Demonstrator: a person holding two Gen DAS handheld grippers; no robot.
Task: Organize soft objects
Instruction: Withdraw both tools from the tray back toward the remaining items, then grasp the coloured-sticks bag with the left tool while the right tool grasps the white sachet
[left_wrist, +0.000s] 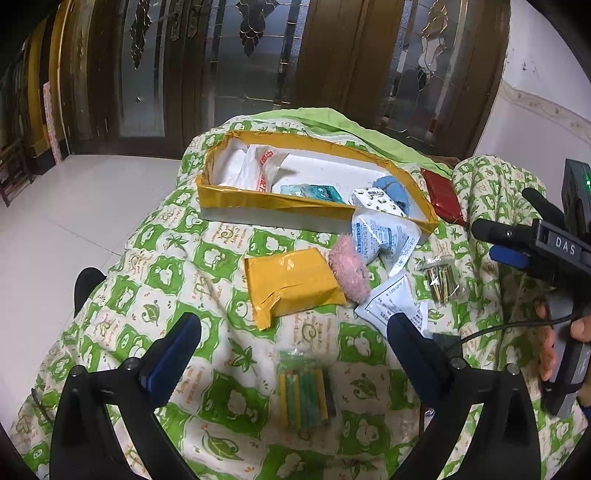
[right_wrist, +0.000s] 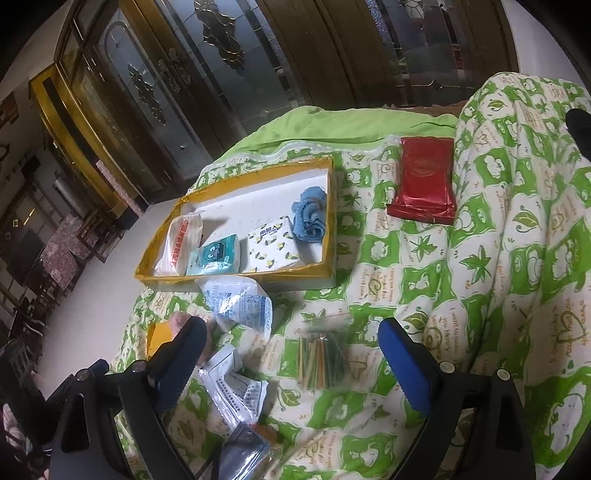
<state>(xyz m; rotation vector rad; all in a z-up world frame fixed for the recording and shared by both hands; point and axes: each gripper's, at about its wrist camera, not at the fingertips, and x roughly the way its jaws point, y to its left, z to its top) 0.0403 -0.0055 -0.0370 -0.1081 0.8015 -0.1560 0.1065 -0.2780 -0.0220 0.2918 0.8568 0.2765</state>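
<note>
With both my left gripper (left_wrist: 295, 332) and right gripper (right_wrist: 291, 343) spread wide and empty, I judge the pink puff (left_wrist: 349, 267), lying on the quilt (left_wrist: 155, 258) just before the tray (left_wrist: 258, 201), light and squashy, best pinched across its middle.

"DESICCANT" on white pouch (left_wrist: 384, 236); "DAS" on right gripper (left_wrist: 484, 242)

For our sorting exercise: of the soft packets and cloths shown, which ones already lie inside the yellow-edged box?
Four lie inside the yellow-edged box: white plastic bag, teal tissue pack, white patterned tissue pack and blue cloth. The others lie on the quilt.
</note>
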